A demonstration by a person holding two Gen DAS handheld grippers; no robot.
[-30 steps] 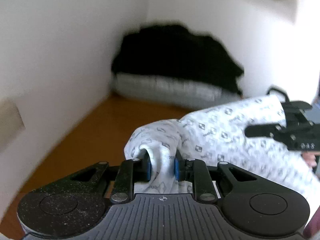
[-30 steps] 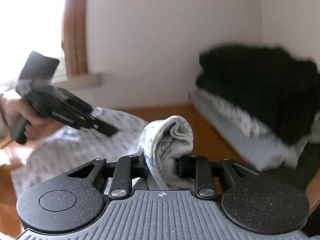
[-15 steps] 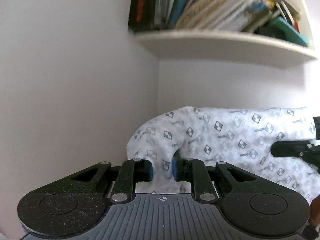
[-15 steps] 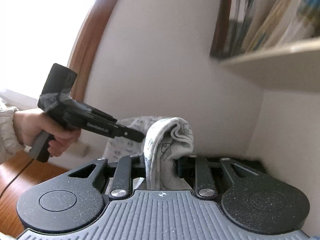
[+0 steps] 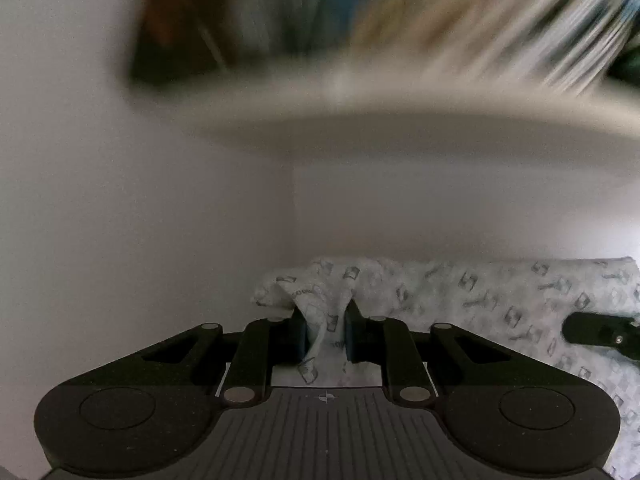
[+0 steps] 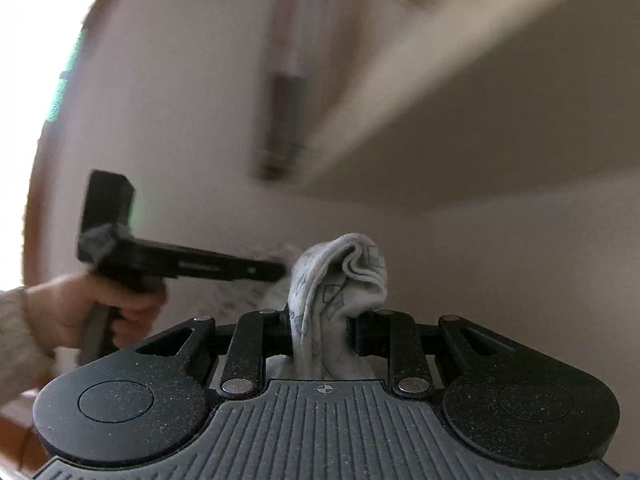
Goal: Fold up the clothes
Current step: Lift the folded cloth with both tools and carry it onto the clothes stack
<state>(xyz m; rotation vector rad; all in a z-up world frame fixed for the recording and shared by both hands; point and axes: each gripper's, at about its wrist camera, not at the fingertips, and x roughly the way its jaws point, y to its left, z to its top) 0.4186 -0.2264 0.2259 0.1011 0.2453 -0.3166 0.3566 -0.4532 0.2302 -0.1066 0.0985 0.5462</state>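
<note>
White printed cotton garment [image 5: 480,300] hangs in the air, stretched between both tools. Left gripper [image 5: 326,334] is pinched shut on one bunched corner; right gripper [image 6: 322,330] is clamped on a thick wad of cloth. A slipping pinch could drop an edge. Overhead, a blurred wall shelf [image 5: 360,120] holds books.

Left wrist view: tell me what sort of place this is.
Probably a room in a home, in a corner. A wall shelf packed with blurred books hangs over plain white walls, and a patterned garment is held up in the left claw.
</note>
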